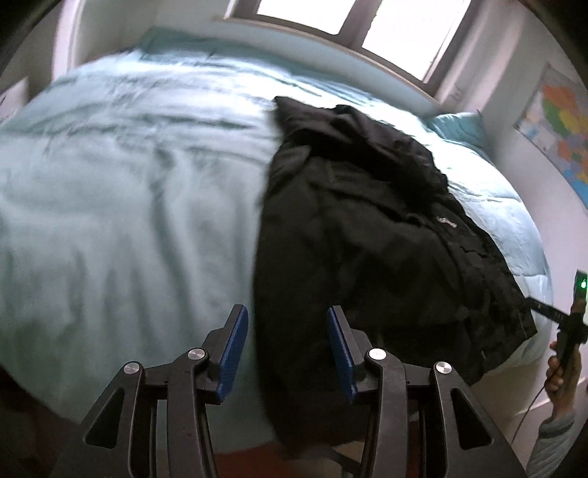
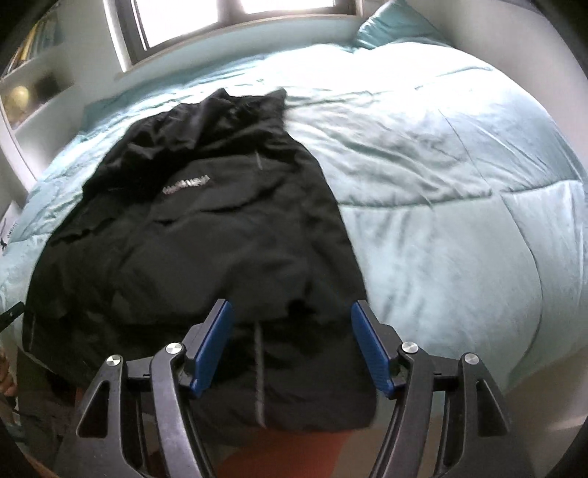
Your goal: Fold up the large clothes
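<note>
Ahead of both tongs: wide bed w/ pale teal quilted comforter (image 2: 459, 206), rumpled. Far side, beyond it, a dark-framed window (image 1: 352, 22) blown out w/ daylight above a pale sill. Teal pillow (image 1: 459, 127) far right. Colourful wall map (image 1: 558, 128) on white wall, right of left tongs. White shelf unit (image 2: 33, 84) far left of right tongs. Reddish-brown floor (image 2: 294, 452) just below.

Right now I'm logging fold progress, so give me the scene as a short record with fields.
garment: black fabric jacket, lying lengthwise on the bed, hem draped over the near edge
surface: pale teal quilted comforter
fold state: rumpled, not neatly folded
left tongs: open, holding nothing
right tongs: open over the hem, holding nothing
background: window, teal pillow
</note>
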Demonstrator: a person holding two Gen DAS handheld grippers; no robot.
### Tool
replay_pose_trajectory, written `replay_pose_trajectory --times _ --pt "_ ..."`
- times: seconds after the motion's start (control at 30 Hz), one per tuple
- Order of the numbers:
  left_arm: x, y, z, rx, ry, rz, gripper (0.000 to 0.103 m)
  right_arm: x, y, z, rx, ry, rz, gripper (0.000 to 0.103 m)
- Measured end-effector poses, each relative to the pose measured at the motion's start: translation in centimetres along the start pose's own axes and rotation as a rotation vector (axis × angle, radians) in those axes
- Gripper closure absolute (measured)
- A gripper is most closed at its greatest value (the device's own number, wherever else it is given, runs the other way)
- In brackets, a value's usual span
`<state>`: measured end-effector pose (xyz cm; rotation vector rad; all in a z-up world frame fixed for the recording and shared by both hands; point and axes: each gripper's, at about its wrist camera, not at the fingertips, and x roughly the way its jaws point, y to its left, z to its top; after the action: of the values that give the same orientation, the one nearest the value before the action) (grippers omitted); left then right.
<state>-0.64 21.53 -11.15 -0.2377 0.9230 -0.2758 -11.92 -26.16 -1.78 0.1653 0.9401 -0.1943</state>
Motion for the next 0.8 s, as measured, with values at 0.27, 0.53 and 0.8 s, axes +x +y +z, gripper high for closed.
replay_pose_trajectory --times 0.27,0.53,0.8 --pt "2.0 1.6 -0.6 -0.079 0.072 -0.127 0.048 1.2 -1.5 -0.2 0.014 0.038 -0.04 0.033" --pt "3.1 -1.2 -0.9 0.051 0.088 -0.103 0.058 2.5 -4.0 -1.1 0.099 0.098 0.046 0.033" --pt "1.6 -2.5 -0.7 0.094 0.079 -0.17 0.079 1.8 -2.9 -2.0 0.064 0.133 0.111 0.059"
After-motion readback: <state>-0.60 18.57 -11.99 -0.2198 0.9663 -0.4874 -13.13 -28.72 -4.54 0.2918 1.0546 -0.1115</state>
